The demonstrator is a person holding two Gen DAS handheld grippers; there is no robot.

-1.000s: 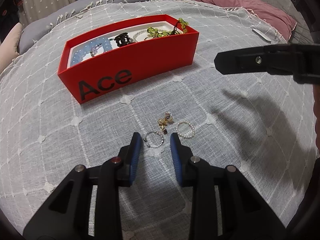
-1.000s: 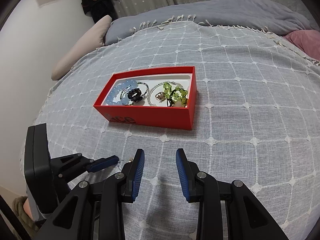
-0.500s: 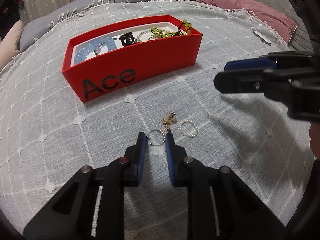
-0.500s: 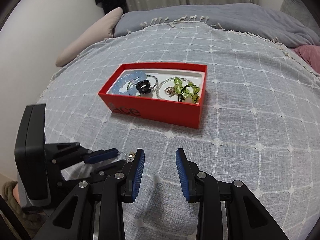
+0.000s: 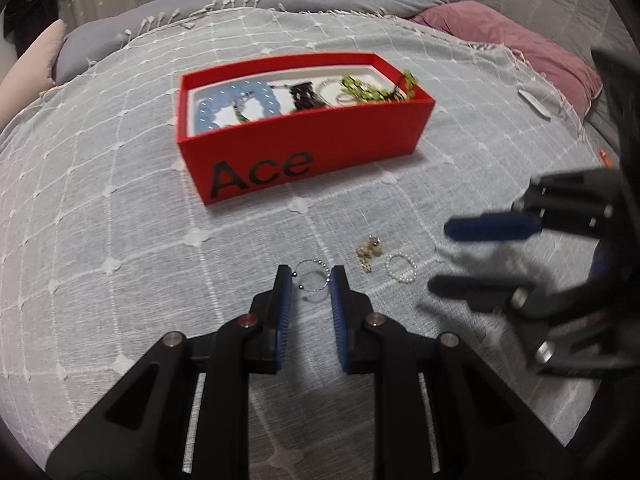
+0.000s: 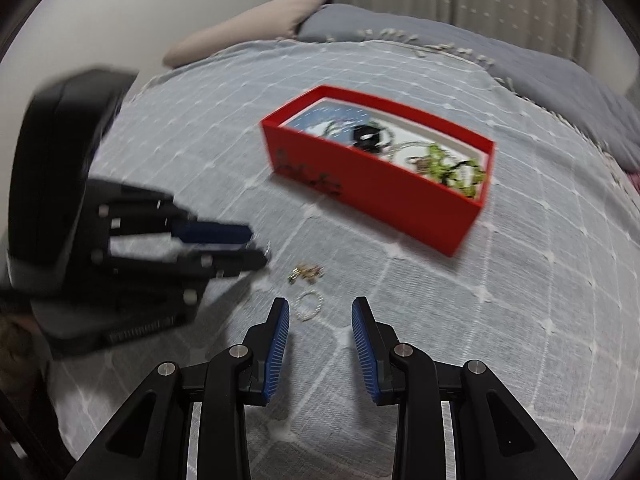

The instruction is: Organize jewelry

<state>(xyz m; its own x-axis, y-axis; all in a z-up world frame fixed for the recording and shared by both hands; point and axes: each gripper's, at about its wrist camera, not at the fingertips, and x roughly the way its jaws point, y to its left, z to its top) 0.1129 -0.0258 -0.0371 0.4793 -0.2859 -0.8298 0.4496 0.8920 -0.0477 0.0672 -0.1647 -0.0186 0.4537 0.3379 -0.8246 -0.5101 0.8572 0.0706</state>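
Mostly sorted already: blue, black and green beads sitting in the red box (image 5: pixel 304 148). Three bits left in front of it. Left gripper (image 5: pixel 311 280) pinched on the silver ring (image 5: pixel 313 280), right gripper (image 6: pixel 320 312) open and empty, closing in on the pearl ring (image 6: pixel 309 304), gold charm (image 5: pixel 369 252) untouched.

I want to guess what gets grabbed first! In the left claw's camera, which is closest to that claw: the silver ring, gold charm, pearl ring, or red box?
1. Silver ring, between the left claw's tips.
2. Gold charm, slightly right.
3. Pearl ring, farther right.
4. Red box, far behind.
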